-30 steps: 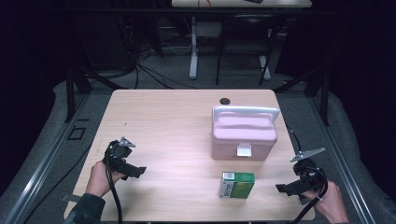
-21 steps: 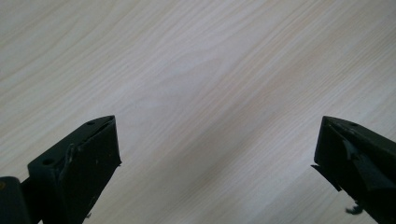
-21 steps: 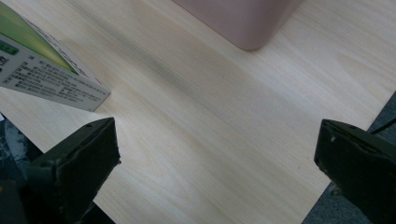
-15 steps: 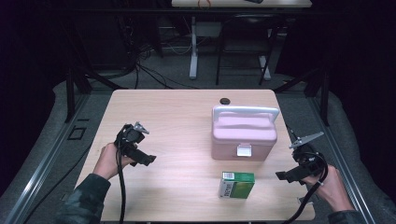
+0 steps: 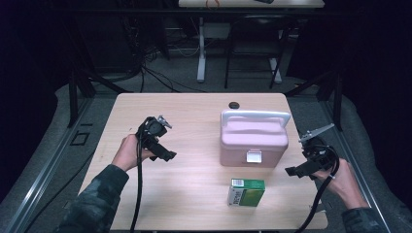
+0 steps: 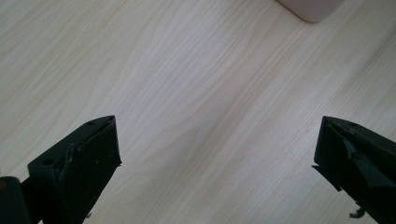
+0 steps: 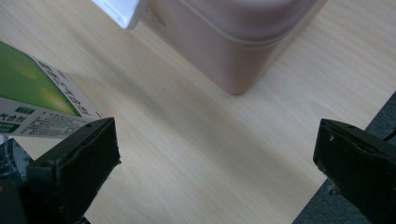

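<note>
With both jaws wide and empty, I'd swing my right hand-held gripper toward the green box lying flat just in front of the pink case, while my left hand-held gripper steadies that case.

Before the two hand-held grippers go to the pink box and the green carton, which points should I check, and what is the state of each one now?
1. Left hand-held gripper open: ok, its jaws stand wide apart over bare wood in the left gripper view.
2. Right hand-held gripper open: ok, jaws wide apart, holding nothing.
3. Pink box closed: ok, the lid is down and the white latch sits on its front.
4. Green carton free to grasp: ok, it lies apart from the box, in front of it.
5. Latch locked or loose: cannot tell.
6. Space between right gripper and box: ok, bare table there.
</note>
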The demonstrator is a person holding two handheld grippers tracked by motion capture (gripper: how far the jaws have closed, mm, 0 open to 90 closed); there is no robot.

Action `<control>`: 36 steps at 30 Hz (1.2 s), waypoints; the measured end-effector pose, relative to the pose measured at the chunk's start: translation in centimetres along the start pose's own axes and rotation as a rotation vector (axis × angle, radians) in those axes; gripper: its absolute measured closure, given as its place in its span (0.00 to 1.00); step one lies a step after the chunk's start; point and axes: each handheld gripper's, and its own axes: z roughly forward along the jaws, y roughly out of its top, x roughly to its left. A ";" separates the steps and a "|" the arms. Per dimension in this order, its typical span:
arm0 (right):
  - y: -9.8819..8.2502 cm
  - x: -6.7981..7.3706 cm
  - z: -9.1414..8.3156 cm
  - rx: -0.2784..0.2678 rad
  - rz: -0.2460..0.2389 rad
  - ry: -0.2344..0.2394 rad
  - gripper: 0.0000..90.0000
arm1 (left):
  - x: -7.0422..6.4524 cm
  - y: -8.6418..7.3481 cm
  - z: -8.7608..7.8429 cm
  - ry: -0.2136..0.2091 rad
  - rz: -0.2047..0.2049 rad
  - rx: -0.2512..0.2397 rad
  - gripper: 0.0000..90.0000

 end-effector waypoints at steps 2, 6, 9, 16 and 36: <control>0.4 -0.2 -0.2 0.001 -0.006 0.002 0.00 | -0.1 0.7 0.0 -0.005 0.006 -0.001 0.00; 1.3 -0.5 -0.7 0.000 -0.015 -0.004 0.00 | -0.1 2.2 -0.2 -0.001 0.035 0.005 0.00; 2.3 -0.7 -1.0 -0.008 -0.023 -0.007 0.00 | -0.2 3.3 -0.5 0.002 0.044 -0.004 0.00; 4.6 -1.2 -1.6 -0.040 -0.040 -0.023 0.00 | -0.6 6.3 -0.7 -0.006 0.097 -0.007 0.00; 9.1 -3.0 -1.5 -0.094 -0.031 -0.024 0.15 | -2.5 13.5 0.8 -0.067 0.165 -0.022 0.02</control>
